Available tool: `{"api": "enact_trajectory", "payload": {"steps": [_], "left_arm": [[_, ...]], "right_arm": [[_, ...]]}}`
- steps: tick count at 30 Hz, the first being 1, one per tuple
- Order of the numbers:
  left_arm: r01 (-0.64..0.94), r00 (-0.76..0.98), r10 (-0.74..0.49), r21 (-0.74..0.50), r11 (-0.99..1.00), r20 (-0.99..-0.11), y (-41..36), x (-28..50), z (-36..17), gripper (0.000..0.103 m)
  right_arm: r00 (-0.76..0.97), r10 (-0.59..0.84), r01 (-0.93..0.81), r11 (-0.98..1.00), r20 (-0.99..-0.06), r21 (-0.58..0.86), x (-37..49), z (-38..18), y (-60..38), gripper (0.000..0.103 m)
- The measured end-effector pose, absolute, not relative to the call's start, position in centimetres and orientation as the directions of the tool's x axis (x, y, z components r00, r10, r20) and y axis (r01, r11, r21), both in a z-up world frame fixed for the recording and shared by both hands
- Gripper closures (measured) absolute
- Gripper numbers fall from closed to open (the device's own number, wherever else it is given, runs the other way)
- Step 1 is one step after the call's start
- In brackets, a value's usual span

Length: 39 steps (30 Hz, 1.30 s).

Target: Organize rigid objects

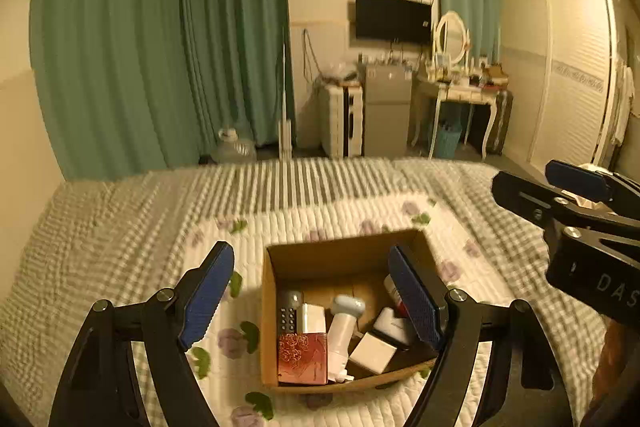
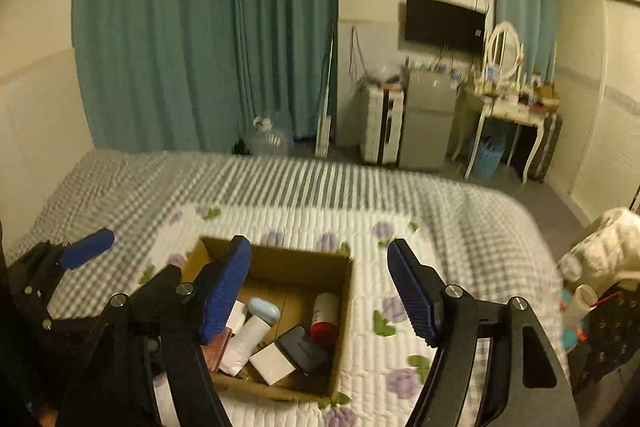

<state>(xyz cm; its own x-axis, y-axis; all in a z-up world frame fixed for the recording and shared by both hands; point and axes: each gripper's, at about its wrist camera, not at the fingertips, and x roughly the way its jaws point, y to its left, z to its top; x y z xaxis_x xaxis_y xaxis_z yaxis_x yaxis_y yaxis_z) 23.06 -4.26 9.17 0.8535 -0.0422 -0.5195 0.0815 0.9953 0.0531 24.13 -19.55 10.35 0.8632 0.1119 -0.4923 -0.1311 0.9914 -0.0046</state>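
A cardboard box (image 1: 276,267) sits on the bed, also in the right wrist view (image 2: 344,291). It holds a red patterned box (image 1: 302,357), a white bottle with a pale blue cap (image 1: 342,323), a small white box (image 1: 374,351), a grey remote (image 1: 289,311), a dark flat case (image 2: 304,349) and a red-and-white tube (image 2: 326,315). My left gripper (image 1: 316,299) is open and empty above the box. My right gripper (image 2: 320,291) is open and empty, over the box's right side; it shows at the right edge of the left wrist view (image 1: 580,183).
The bed has a grey checked cover (image 1: 120,235) and a white floral quilt (image 2: 400,307). Bags and bottles (image 2: 592,291) lie at the bed's right edge. Beyond the bed are green curtains, a small fridge (image 1: 386,111), a dressing table (image 1: 460,91) and a wardrobe.
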Motion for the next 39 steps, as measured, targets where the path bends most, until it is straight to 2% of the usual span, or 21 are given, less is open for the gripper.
{"api": "enact_trajectory", "payload": {"steps": [8, 14, 16, 21, 27, 32, 35, 39], "left_arm": [[0.095, 0.904, -0.069, 0.041, 0.995, -0.423, -3.3, 15.8, 16.5, 0.02], [0.111, 0.927, -0.076, 0.075, 0.991, -0.367, -3.1, 11.2, 17.3, 0.003], [0.113, 0.93, -0.084, 0.059, 0.992, -0.359, -2.7, 10.1, 16.4, 0.0], [0.098, 0.924, -0.075, 0.042, 0.994, -0.375, -2.2, 10.0, 13.2, 0.0], [0.055, 0.931, -0.044, 0.02, 0.998, -0.363, -1.1, 9.9, 7.9, 0.0], [0.03, 0.912, -0.004, 0.058, 0.998, -0.411, -1.1, 11.1, 3.9, 0.0], [0.018, 0.902, 0.001, 0.041, 0.999, -0.432, -0.5, 11.3, 2.5, 0.0], [0.027, 0.899, -0.021, 0.007, 1.0, -0.438, -0.2, 11.2, 2.3, 0.0]], "right_arm": [[0.91, 0.099, -0.12, 0.992, -0.404, -0.027, 15.4, 17.2, -19.9, 0.032], [0.93, 0.091, -0.117, 0.992, -0.355, -0.051, 10.8, 18.0, -19.8, 0.019], [0.938, 0.077, -0.101, 0.993, -0.338, -0.053, 10.0, 17.3, -19.8, 0.011], [0.938, 0.074, -0.083, 0.996, -0.339, -0.012, 9.3, 14.1, -20.7, 0.0], [0.937, 0.063, -0.059, 0.998, -0.343, 0.024, 9.8, 8.1, -21.8, 0.0], [0.91, 0.031, -0.029, 1.0, -0.414, 0.013, 11.5, 3.3, -21.9, 0.0], [0.895, 0.02, -0.024, 1.0, -0.446, -0.005, 12.4, 1.9, -21.8, 0.0], [0.898, 0.026, -0.03, 1.0, -0.44, -0.001, 12.4, 1.4, -22.0, 0.0]]}}
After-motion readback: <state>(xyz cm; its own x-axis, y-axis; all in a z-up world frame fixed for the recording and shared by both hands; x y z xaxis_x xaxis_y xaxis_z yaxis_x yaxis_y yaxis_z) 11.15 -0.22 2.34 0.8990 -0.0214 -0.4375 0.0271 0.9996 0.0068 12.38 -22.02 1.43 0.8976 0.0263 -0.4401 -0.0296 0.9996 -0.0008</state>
